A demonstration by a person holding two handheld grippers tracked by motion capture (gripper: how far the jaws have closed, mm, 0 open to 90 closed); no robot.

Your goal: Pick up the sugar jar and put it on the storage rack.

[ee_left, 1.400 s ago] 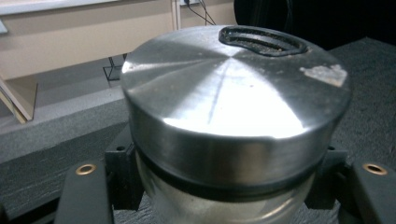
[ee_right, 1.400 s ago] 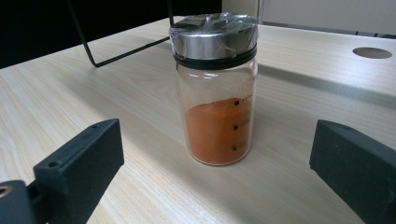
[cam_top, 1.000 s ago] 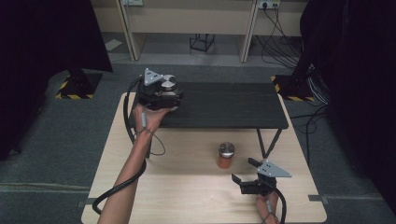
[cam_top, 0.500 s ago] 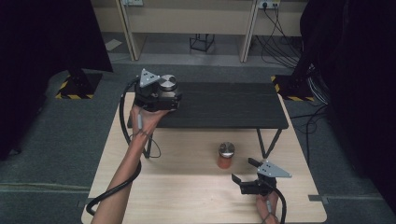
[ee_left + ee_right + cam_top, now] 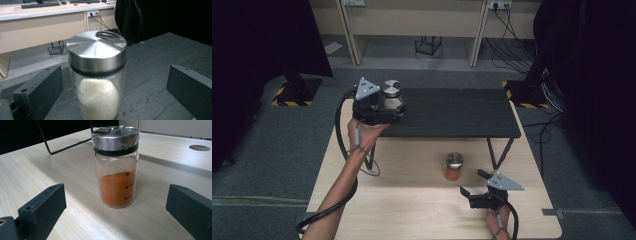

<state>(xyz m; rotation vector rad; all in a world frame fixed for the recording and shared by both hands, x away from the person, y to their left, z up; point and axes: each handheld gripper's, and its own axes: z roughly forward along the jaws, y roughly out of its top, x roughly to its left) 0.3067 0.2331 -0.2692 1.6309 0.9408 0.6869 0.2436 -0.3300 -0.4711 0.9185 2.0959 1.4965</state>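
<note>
The white-powder jar [image 5: 97,75] is blurred, its base cut off by the bottom edge.

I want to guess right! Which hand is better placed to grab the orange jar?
Probably the right. Its tongs stand open on the table, facing the orange jar close ahead. The left tongs are up at the dark shelf, open around the white jar.

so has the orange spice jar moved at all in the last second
No. The orange spice jar stands at the same spot on the wooden table, just in front of the black shelf.
</note>
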